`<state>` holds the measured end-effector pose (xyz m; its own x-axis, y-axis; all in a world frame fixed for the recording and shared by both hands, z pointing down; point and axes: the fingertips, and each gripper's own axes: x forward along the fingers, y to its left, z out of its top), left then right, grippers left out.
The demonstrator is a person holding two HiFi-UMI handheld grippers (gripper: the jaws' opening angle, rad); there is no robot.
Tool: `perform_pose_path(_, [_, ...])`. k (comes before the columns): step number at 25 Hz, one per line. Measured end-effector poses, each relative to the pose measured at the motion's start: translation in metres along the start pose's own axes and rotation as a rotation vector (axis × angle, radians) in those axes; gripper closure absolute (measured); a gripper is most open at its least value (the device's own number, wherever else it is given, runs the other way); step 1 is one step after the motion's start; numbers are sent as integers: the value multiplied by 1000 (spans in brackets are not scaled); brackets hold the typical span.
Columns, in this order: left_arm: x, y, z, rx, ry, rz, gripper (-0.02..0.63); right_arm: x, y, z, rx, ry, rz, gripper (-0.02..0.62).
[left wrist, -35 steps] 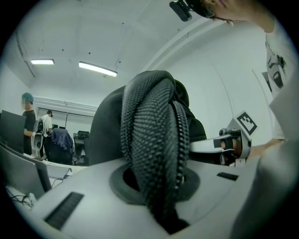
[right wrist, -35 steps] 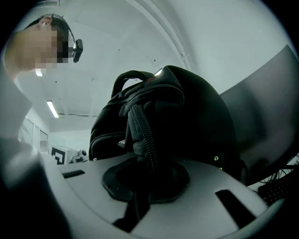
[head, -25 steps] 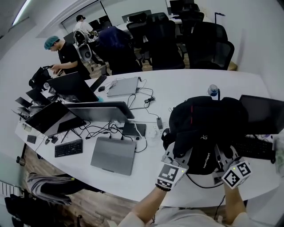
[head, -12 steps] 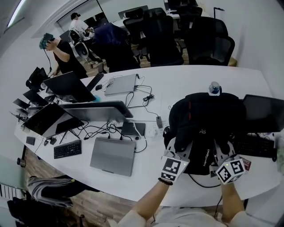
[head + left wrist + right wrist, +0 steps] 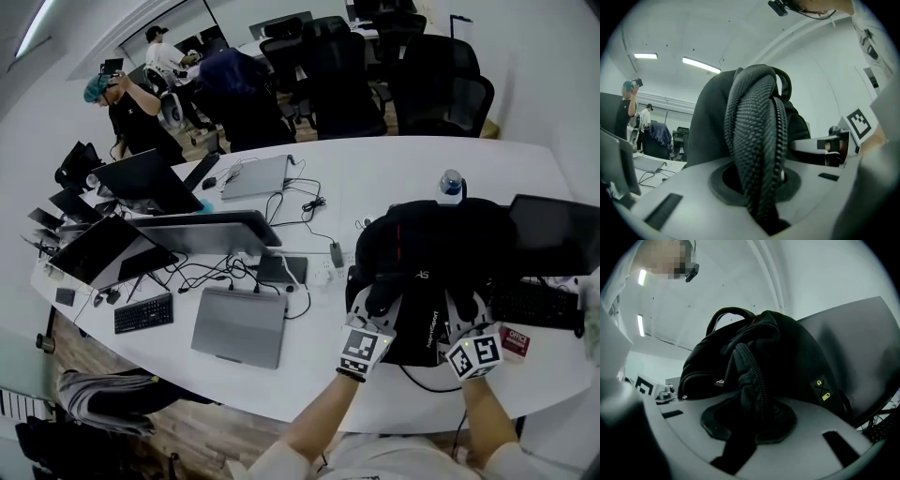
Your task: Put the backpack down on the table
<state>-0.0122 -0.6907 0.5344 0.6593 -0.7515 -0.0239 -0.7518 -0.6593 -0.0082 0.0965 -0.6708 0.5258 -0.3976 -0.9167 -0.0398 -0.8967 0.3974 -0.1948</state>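
Observation:
The black backpack (image 5: 431, 239) rests on the white table (image 5: 375, 178) at the right, straps facing me. My left gripper (image 5: 380, 305) is shut on its left shoulder strap (image 5: 757, 140), which is pinched tight between the jaws of the left gripper (image 5: 761, 187). My right gripper (image 5: 461, 309) is at the right strap (image 5: 750, 376). Its jaws have just been opening, and the strap still lies loosely between them at the right gripper (image 5: 750, 423). The pack's body (image 5: 787, 343) bulks up behind.
A water bottle (image 5: 452, 186) stands behind the pack. A dark monitor (image 5: 553, 234) and keyboard (image 5: 534, 305) sit right of it, and a red card (image 5: 514, 339) lies nearby. Laptops (image 5: 239, 326), cables (image 5: 309, 211) and screens fill the table's left. People (image 5: 131, 108) and office chairs (image 5: 412, 84) are beyond.
Both grippers have sunk toward the table with the backpack, which now sits lower and flatter. The right strap looks slacker in its jaws. A person at the back left has raised an arm.

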Motion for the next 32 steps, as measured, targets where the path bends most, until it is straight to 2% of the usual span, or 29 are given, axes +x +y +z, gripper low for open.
perform_pose_path(14, [-39,-22,4,3,47,-28,516,-40,22,-1,30,34,103,511])
perform_pose_path(19, [-54,-22,4,46,74,-18,444,-53,30,0,26,44,122,471])
perform_pose_path(24, [-70,-39,8,92,94,-85,425,-71,36,0,-1,67,146,424])
perform_pose_path(32, [-100,-60,7,129,132,-144,384,-104,52,-8,-25,94,198,397])
